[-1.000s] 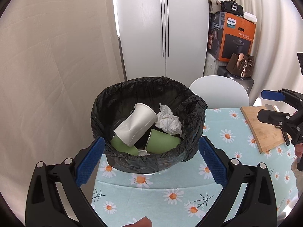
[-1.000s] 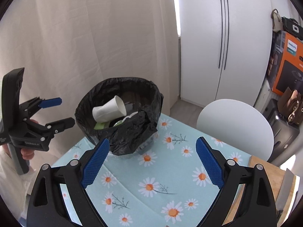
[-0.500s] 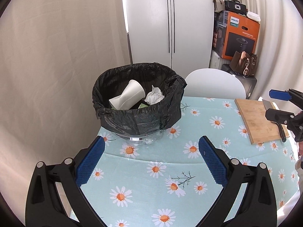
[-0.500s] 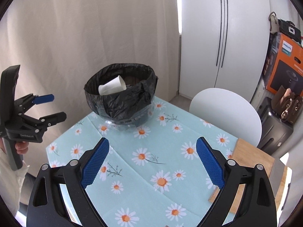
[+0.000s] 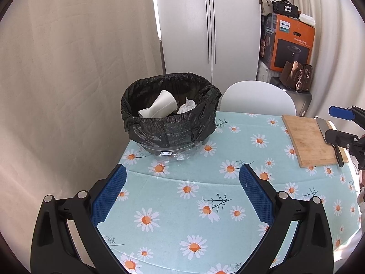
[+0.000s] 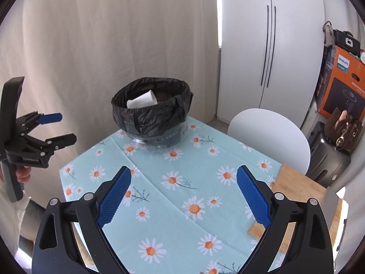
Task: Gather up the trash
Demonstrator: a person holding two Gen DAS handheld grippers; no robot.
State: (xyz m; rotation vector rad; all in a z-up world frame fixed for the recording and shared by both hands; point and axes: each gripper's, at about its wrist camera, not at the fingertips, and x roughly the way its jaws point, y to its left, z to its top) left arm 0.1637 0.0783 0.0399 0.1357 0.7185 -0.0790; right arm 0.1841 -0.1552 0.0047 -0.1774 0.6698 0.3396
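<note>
A bin lined with a black bag (image 5: 170,127) stands at the far left corner of the daisy tablecloth (image 5: 194,205). Inside lie a crushed white paper cup (image 5: 159,108) and a crumpled tissue (image 5: 186,108). The bin (image 6: 151,116) and cup (image 6: 142,101) also show in the right wrist view. My left gripper (image 5: 182,197) is open and empty, well back from the bin; it also shows in the right wrist view (image 6: 58,127). My right gripper (image 6: 183,201) is open and empty over the table; it also shows in the left wrist view (image 5: 337,123).
A wooden cutting board (image 5: 310,140) with a knife (image 5: 330,141) lies at the table's right side. A white chair (image 5: 255,98) stands behind the table. A curtain (image 5: 68,80) hangs at the left. An orange box (image 5: 289,43) and a brown bag (image 5: 296,75) sit at the back right.
Both grippers have pulled back and away from the bin, which now looks smaller and farther. Both stay open and empty.
</note>
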